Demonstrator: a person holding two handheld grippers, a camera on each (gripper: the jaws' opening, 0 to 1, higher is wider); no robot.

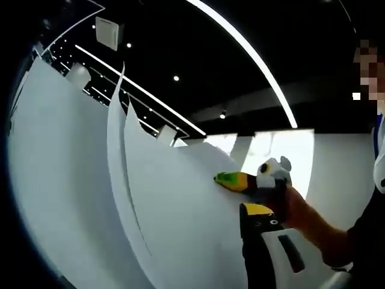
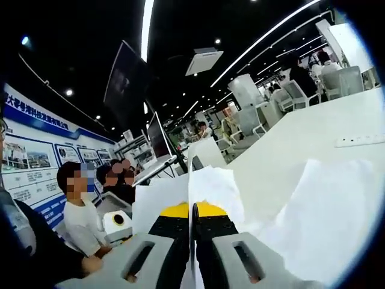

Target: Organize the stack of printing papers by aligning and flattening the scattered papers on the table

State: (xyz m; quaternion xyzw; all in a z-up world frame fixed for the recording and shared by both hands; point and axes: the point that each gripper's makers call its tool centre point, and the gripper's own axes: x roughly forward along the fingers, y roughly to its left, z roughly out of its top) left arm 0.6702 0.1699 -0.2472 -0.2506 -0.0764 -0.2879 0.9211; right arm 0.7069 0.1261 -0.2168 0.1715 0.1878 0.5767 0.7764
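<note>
In the left gripper view a stack of white printing papers [image 1: 180, 205] is held up on edge, its sheets fanning apart at the top. One yellow-tipped jaw of my left gripper [image 1: 255, 211] presses against the stack's near face; the paper hides the other jaw. My right gripper [image 1: 228, 179], held by a hand, clamps the stack's far edge. In the right gripper view my right gripper [image 2: 192, 211] is shut, with the papers' [image 2: 210, 183] thin edge running between its yellow tips. A crumpled sheet [image 2: 328, 223] lies to the right on the white table [image 2: 301, 129].
Several people [image 2: 78, 211] sit or stand to the left near a wall of posters. White chairs [image 2: 255, 111] and further tables stand beyond the table. A power strip [image 2: 360, 141] lies at the table's far right. A person's sleeve [image 1: 361, 235] is on the right.
</note>
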